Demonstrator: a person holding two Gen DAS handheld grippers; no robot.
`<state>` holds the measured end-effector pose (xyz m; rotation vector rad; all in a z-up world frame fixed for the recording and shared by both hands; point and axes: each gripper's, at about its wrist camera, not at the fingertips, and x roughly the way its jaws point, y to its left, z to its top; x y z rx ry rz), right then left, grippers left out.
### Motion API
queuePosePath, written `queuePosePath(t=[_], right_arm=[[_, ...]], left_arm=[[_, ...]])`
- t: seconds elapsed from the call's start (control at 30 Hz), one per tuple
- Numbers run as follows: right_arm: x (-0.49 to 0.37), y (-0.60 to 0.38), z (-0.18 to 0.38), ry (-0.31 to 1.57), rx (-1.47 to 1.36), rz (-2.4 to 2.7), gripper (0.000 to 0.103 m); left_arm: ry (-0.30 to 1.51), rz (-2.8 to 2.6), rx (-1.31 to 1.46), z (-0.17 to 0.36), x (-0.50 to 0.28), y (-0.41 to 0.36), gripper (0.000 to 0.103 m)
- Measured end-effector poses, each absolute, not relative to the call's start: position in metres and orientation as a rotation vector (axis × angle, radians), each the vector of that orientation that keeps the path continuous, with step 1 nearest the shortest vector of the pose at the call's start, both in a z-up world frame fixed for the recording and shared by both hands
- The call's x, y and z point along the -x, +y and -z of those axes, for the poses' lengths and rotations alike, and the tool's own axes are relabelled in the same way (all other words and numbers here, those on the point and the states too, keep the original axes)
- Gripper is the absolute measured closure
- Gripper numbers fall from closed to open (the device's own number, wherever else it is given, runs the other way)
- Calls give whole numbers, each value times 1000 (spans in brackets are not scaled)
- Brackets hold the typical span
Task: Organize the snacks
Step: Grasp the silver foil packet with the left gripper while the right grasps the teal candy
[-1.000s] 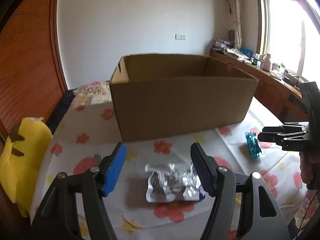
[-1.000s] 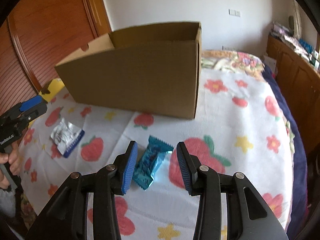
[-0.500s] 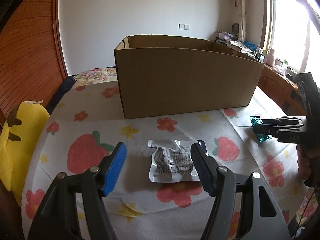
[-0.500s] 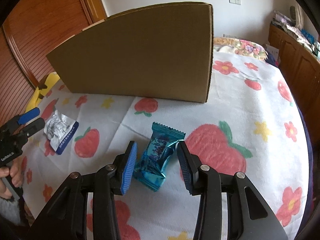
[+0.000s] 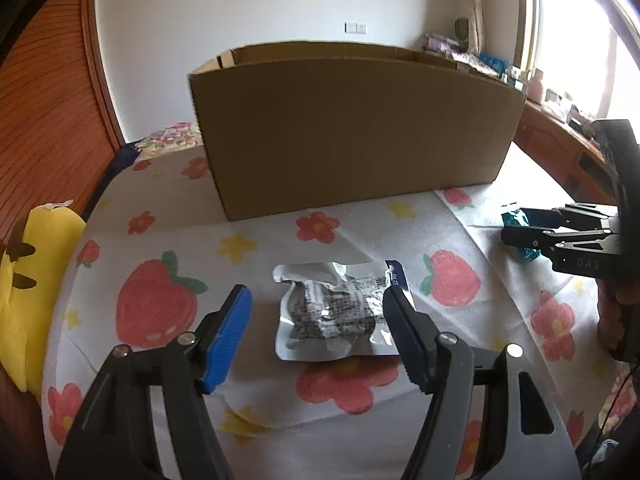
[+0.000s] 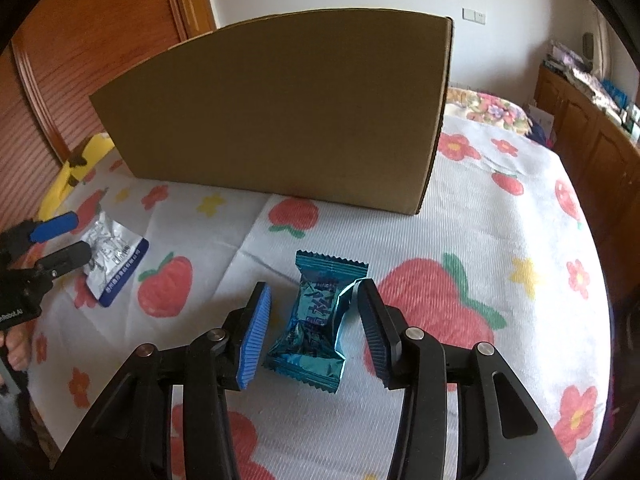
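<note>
On the strawberry-print bedsheet (image 6: 500, 240), each spread hand-held gripper brackets a snack: left (image 5: 316, 332) the crinkled silver foil packet (image 5: 336, 312), right (image 6: 312, 330) the teal foil candy wrapper (image 6: 316, 316); slick foil could probably squirt free on closing.

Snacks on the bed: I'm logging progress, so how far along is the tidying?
Nothing visibly packed yet; the cardboard box hides its inside. In hand: the left gripper is open around the silver packet, the right gripper open around the blue candy, both lying on the bedspread. Left: close, lift, and put each in the box.
</note>
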<state>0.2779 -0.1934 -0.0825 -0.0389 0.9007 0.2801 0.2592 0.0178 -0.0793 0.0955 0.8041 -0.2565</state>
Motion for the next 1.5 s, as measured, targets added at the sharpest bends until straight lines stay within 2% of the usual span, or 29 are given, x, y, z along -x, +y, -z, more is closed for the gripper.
queuePosePath(t=[0.43,0.57,1.07,1.4,1.5], right_arm=[[-278,-188,85,898,72,-264,58],[-278,-188,85,897,70,-265,58],[-278,-189,84,897,68,-266,57],[-278,-188,84,898,74,-264,57],[-278,-187,85,898,75,-264,57]], left_arm=[[887,279,-121,93,-278,-1,29],[908,294,-110,96,-281,-2,24],[916,300,-129,97,-291,-10,18],[915,304,-126,97,-291,-9,18],[913,309,-126,97,-289,-10,20]])
